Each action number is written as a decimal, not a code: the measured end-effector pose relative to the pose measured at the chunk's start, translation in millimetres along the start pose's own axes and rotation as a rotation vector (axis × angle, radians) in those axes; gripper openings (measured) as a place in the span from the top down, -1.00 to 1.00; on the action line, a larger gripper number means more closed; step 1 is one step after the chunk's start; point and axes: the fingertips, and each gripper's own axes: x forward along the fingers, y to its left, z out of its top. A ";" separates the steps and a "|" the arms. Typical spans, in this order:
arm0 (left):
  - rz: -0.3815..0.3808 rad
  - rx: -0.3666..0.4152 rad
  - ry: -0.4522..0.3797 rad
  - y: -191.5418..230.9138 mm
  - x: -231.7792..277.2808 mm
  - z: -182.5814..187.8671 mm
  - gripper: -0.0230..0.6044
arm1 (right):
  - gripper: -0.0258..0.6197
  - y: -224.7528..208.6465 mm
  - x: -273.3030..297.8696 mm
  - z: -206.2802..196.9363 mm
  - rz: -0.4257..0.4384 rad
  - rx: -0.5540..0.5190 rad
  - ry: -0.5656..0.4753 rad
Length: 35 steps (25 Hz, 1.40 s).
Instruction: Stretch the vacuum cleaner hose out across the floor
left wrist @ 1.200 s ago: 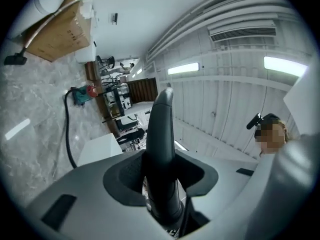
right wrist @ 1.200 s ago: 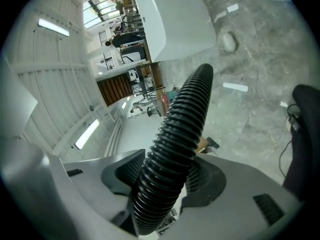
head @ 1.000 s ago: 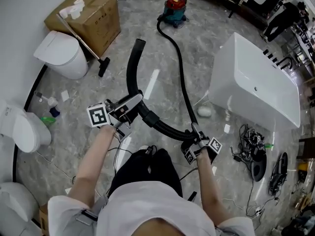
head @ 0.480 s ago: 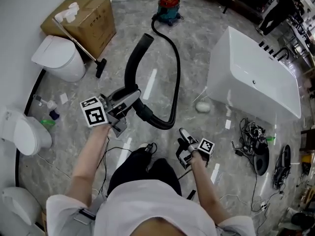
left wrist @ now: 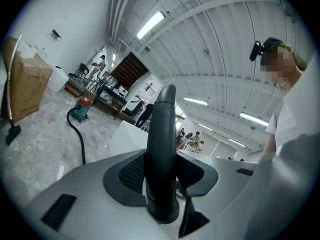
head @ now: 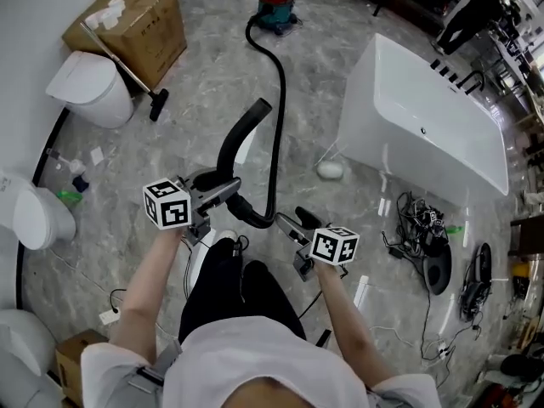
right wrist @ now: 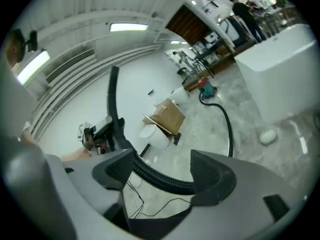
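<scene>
Clamping the hose [head: 279, 117] handle, left gripper [head: 225, 192] grips tight; right gripper [head: 287, 223] jaws just opening wide, hose unpinched across gap.

Both forearms out ahead, near the body. Left tongs [head: 224, 195] clamped on black ribbed vacuum hose [head: 274, 117]. Right tongs [head: 289, 222] just opened wide; hose crosses the gap, ungripped.

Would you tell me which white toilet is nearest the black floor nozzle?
The toilet beside the cardboard box, just left of the floor nozzle; the others stand farther off along the wall.
</scene>
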 end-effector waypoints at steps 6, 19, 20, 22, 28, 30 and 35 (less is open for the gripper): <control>0.003 0.057 0.075 -29.6 23.8 -45.9 0.40 | 0.87 22.0 -36.4 41.7 0.007 -0.127 -0.231; 0.011 0.216 0.159 -66.1 -9.6 -101.0 0.40 | 0.87 78.7 -44.0 49.5 -0.117 -0.465 -0.289; 0.018 0.213 0.152 -67.4 -14.3 -100.7 0.40 | 0.87 82.9 -46.1 49.8 -0.112 -0.462 -0.300; 0.043 0.192 0.121 -67.8 -23.2 -99.1 0.40 | 0.87 92.3 -48.8 50.3 -0.099 -0.452 -0.330; 0.102 0.242 0.110 -53.8 -44.6 -91.6 0.40 | 0.87 117.6 -17.5 52.5 -0.118 -0.445 -0.351; 0.103 0.239 0.110 -50.5 -47.5 -92.4 0.40 | 0.87 118.2 -10.7 49.1 -0.153 -0.451 -0.337; 0.097 0.263 0.132 -41.9 -41.1 -88.1 0.40 | 0.87 104.6 -15.9 46.8 -0.233 -0.390 -0.349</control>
